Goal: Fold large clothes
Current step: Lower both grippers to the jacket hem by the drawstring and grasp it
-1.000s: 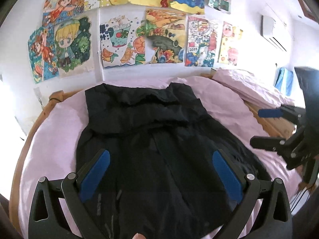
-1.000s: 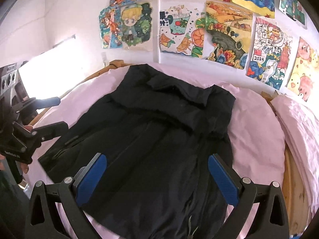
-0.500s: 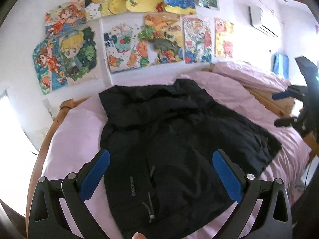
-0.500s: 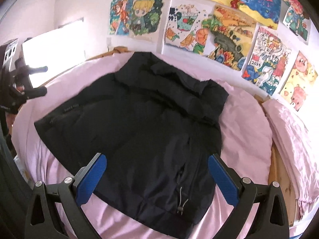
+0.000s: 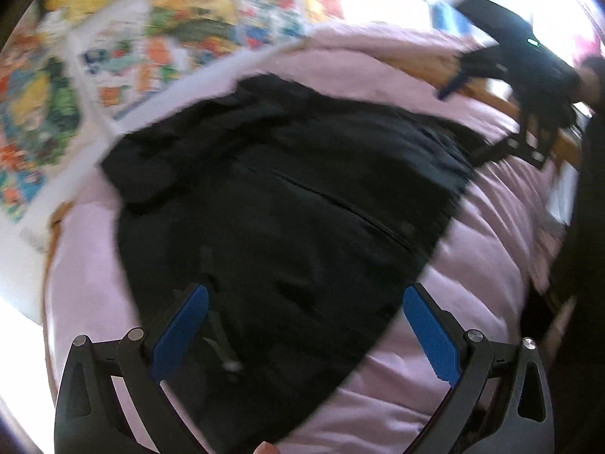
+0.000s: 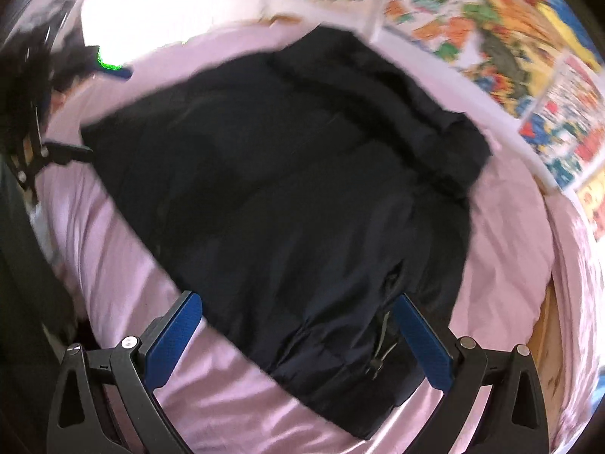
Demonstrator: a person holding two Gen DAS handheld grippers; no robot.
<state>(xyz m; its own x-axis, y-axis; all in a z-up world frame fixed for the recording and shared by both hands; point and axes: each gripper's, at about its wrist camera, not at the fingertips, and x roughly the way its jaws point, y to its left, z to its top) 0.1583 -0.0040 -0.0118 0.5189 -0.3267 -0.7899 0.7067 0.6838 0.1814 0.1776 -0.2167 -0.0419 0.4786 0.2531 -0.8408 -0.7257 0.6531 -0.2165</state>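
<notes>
Both your hand-held grippers [image 5: 305, 316] [image 6: 296, 325] hover spread and empty above the black jacket [image 5: 287, 204]; it looks soft, puffy, slippery, so pinch its hem.

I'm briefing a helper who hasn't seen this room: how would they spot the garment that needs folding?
Find the bed with the pink bedsheet, set against a wall of colourful drawings. Spread flat across the sheet is a black jacket. It is the only dark thing on the bed, and a toggled drawcord hangs at its hem.
</notes>
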